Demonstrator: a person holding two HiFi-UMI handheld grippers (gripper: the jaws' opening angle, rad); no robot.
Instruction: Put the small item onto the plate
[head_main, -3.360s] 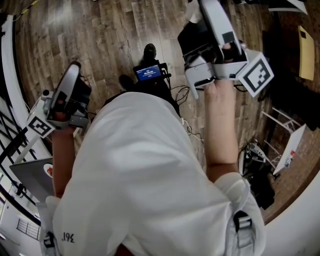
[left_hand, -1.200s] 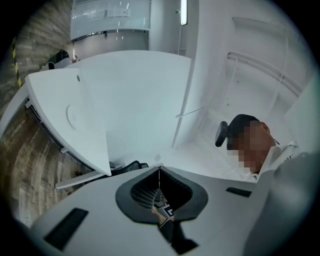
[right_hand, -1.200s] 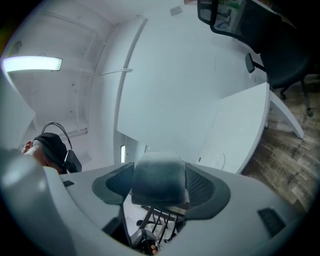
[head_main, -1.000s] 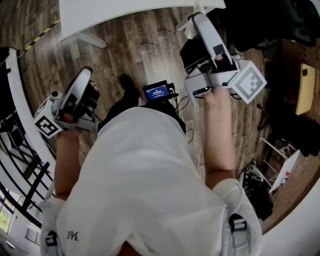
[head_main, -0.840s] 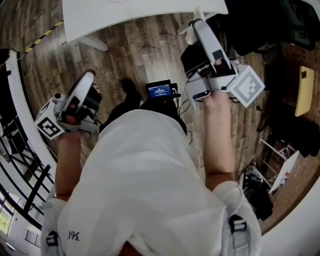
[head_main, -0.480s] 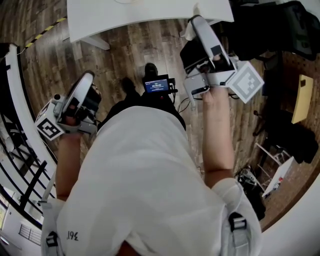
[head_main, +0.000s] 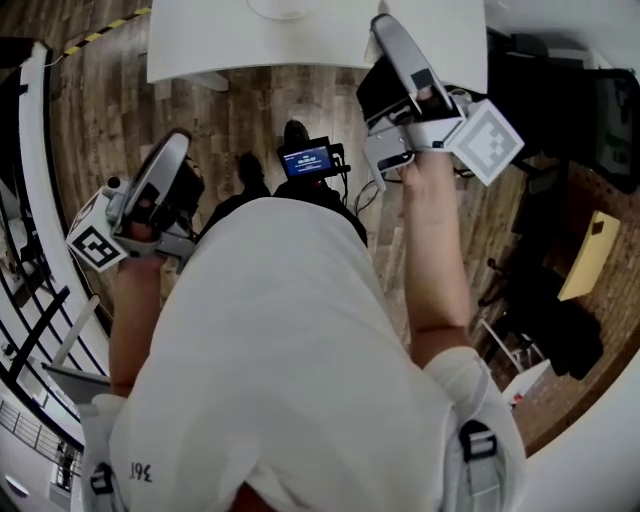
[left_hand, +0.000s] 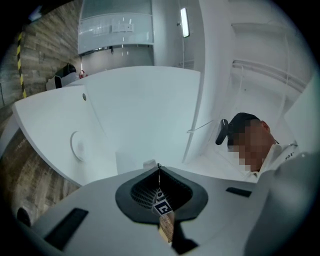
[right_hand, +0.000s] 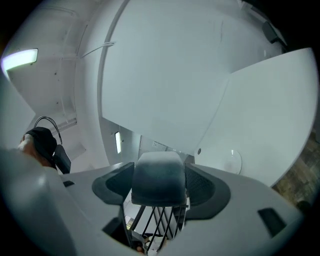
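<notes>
Above a brown plank floor (head_main: 240, 100) we hold two tools, one in each hand, our white shirt (head_main: 290, 370) filling the lower head view. The left tool (left_hand: 159, 169) is clenched: its dark pads meet along a thin seam with nothing between them. The right tool (right_hand: 158, 167) is grasping the one small pale grey rounded block (right_hand: 157, 182), which sits squarely between its two black pads (right_hand: 112, 190) and fills the gap.

We count one round white plate (right_hand: 232, 161). It lies flat on the single white surface (head_main: 200, 40) and is cut by the top edge of the head view (head_main: 285, 8). The left tool's camera also sees it, near the surface's rim (left_hand: 77, 146). The block is well apart from the plate, up in the air in the right tool (head_main: 388, 35), which in the head view lies over the near edge of the surface. The left tool (head_main: 178, 145) hangs over bare floor, further from the surface.

On the floor in front of us we see one small black device with a lit blue screen (head_main: 307, 158) and two dark shoes (head_main: 296, 131). A yellow-and-black tape strip (head_main: 110, 25) runs at the far left, and black railings (head_main: 40, 330) stand on our left. The room has white walls and a strip light (left_hand: 185, 22). One other person (left_hand: 245, 122) shows at the right of the left gripper view.
</notes>
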